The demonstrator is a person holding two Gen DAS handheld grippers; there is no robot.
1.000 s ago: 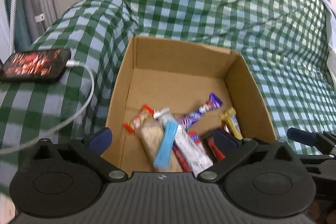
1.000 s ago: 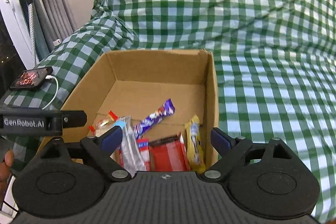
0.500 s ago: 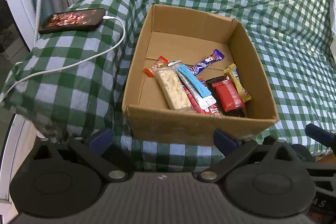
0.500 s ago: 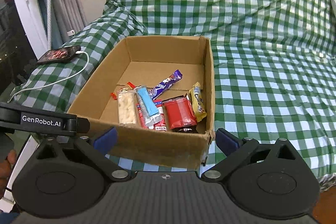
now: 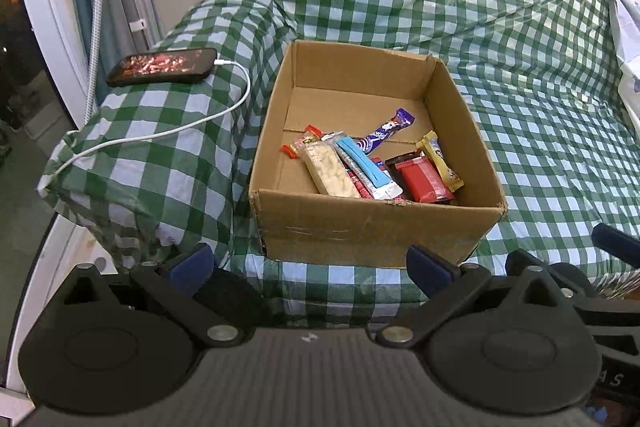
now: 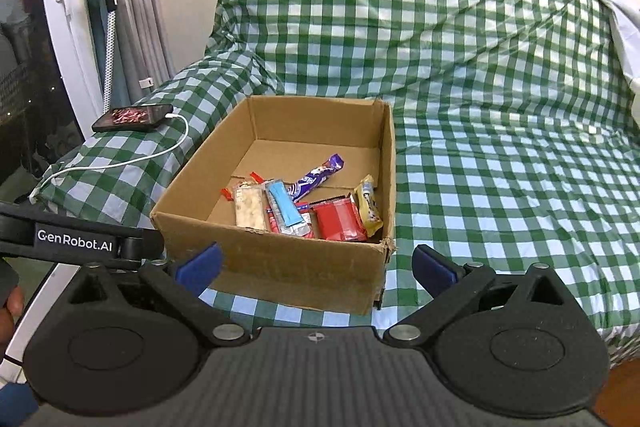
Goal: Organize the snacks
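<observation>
An open cardboard box [image 5: 372, 227] [image 6: 280, 267] sits on a green checked cover and holds several snack bars. Among them are a pale nut bar [image 5: 330, 175] [image 6: 250, 207], a blue-striped wrapper [image 5: 364, 163] [image 6: 285, 207], a purple bar [image 5: 386, 131] [image 6: 316, 175], a red pack [image 5: 424, 181] [image 6: 340, 219] and a yellow bar [image 5: 440, 159] [image 6: 369, 207]. My left gripper [image 5: 310, 265] stands open in front of the box's near wall, nothing between its fingers. My right gripper [image 6: 316, 265] is open too, empty, just before the same wall.
A phone [image 5: 162, 66] [image 6: 134, 117] lies on the covered armrest at the left, its white cable [image 5: 160, 135] trailing over the edge. Curtains and a white frame [image 6: 72, 27] stand at the far left. The checked cover [image 6: 500, 147] stretches to the right of the box.
Both grippers have pulled back from above the box to a spot in front of its near wall. The whole box and the armrest now show.
</observation>
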